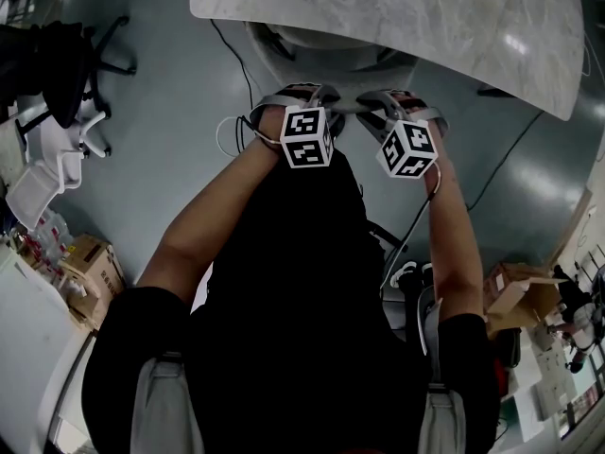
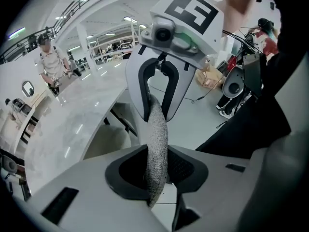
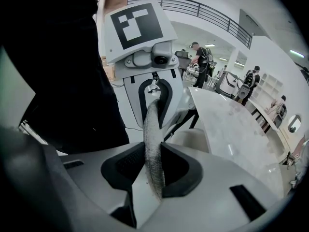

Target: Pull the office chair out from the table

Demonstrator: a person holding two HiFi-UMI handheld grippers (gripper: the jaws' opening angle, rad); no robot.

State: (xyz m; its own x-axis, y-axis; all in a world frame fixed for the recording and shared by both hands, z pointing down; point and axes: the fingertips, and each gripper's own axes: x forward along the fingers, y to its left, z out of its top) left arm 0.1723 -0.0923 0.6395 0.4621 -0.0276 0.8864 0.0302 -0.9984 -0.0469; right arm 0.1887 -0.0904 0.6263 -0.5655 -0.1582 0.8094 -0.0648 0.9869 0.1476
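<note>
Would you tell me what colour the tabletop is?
The tabletop is pale marbled grey-white, clearest in the head view.

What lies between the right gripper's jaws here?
The grey top edge of the chair back, with the right gripper clamped on it. The right gripper view shows this.

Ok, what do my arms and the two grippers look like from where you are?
The left gripper and right gripper have light grey bodies with dark textured pads. Each carries a white cube with black square markers, and a thin cable loops beside each wrist. The person wears a black top with short sleeves, and the forearms are bare.
</note>
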